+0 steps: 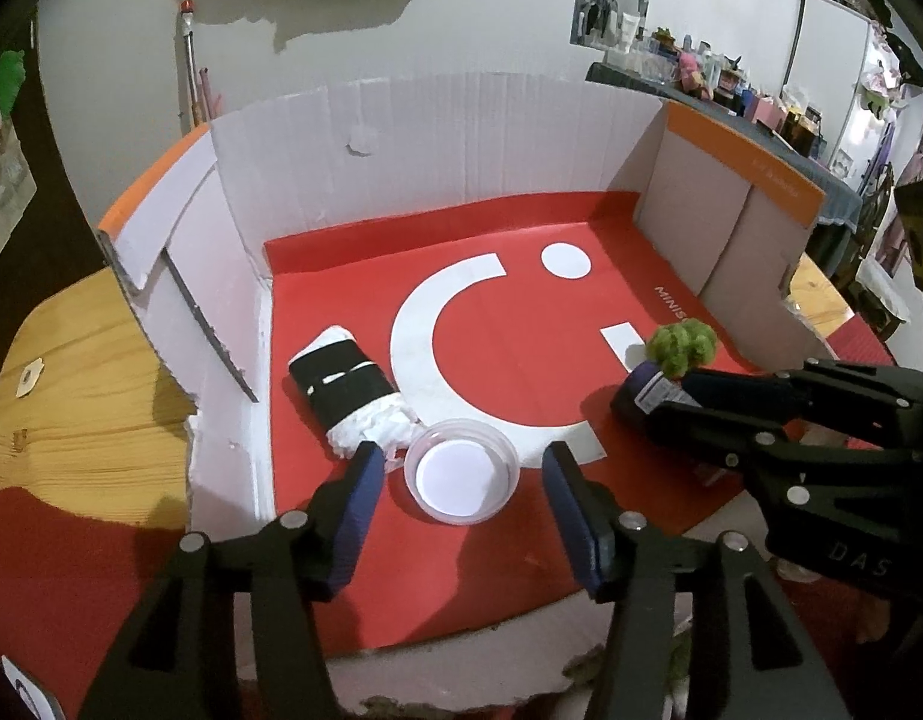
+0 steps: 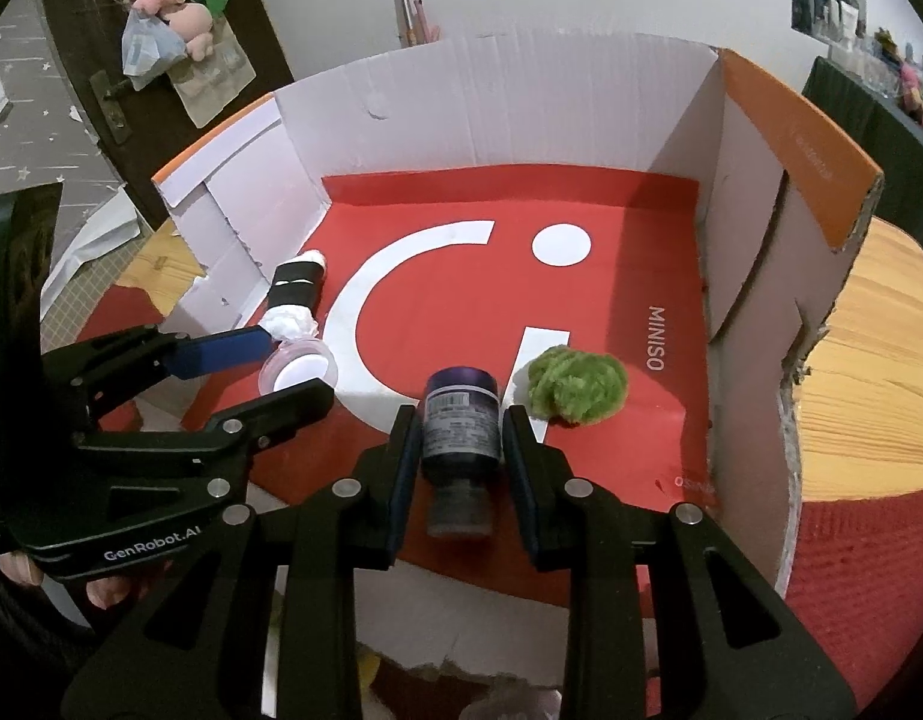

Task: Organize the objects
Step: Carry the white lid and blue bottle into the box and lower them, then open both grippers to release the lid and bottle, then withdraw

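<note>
- Inside the cardboard box (image 1: 437,138), on its red MINISO sheet (image 1: 521,312), your left gripper (image 1: 458,468) stands with its jaws apart around a small clear plastic cup (image 1: 461,471); the blue pads (image 1: 356,510) flank the cup without pressing on it.
- That cup sits upright near the front edge of the sheet, left of the middle, its white bottom showing.
- Just beyond the cup, toward the box's left wall, lies a roll of white paper wrapped in a black band (image 1: 344,390); its crumpled end comes close to the cup's rim.
- Your right gripper (image 2: 461,420) is clamped on a dark purple bottle (image 2: 461,420) with a barcode label, which lies along the fingers, its cap toward the camera.
- Whether the bottle rests on the sheet or hangs just above it, you cannot tell.
- Right of the bottle, just beside it, a fuzzy green ball (image 2: 578,384) rests on the sheet near the front right corner of the box.
- Under the box you have a wooden table (image 2: 869,360) with a red cloth (image 2: 851,570).
</note>
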A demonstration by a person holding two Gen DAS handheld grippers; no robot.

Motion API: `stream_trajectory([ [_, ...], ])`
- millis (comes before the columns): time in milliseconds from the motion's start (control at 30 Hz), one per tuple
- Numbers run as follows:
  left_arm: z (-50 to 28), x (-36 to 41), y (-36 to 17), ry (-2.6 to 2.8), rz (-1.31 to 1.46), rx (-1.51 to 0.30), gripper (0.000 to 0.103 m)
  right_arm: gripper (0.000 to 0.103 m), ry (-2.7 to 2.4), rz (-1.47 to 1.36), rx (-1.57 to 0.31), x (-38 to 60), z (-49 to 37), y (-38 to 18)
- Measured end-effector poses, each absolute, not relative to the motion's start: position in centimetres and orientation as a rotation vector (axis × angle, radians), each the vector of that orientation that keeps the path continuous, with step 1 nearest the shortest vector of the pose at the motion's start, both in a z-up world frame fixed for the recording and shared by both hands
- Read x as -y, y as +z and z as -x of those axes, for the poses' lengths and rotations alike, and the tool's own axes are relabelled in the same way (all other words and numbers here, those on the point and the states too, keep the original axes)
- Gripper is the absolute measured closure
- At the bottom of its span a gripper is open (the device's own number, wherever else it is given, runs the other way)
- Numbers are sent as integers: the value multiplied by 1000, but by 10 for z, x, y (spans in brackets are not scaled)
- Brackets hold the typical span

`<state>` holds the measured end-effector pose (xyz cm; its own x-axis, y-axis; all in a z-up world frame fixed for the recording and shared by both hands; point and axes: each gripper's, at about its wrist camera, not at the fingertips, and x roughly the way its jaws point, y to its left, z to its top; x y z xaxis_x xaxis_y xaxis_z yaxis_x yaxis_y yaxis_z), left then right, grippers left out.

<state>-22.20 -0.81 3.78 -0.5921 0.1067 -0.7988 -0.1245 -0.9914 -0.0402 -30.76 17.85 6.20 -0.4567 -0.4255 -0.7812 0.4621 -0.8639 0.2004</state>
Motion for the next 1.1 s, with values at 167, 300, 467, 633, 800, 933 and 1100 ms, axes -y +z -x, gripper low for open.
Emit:
stream_trajectory([
  [167,219,8,40,2703,1342,-33,43,75,-2313,-1221,-55,-179,303,63],
  [300,216,7,42,2710,1336,-37,41,75,-2314,-1214,-58,-180,299,65],
  [467,209,8,47,2724,1319,-39,38,61,-2323,-1201,-65,-180,292,70],
  [633,203,9,51,2734,1307,-37,38,48,-2331,-1178,-66,-181,285,75],
  [800,196,11,53,2743,1305,-29,38,48,-2334,-1171,-64,-181,278,78],
  [933,191,12,54,2748,1298,-26,35,48,-2326,-1165,-50,-182,272,81],
  [1100,183,11,57,2758,1279,-33,32,42,-2334,-1153,-58,-183,263,85],
])
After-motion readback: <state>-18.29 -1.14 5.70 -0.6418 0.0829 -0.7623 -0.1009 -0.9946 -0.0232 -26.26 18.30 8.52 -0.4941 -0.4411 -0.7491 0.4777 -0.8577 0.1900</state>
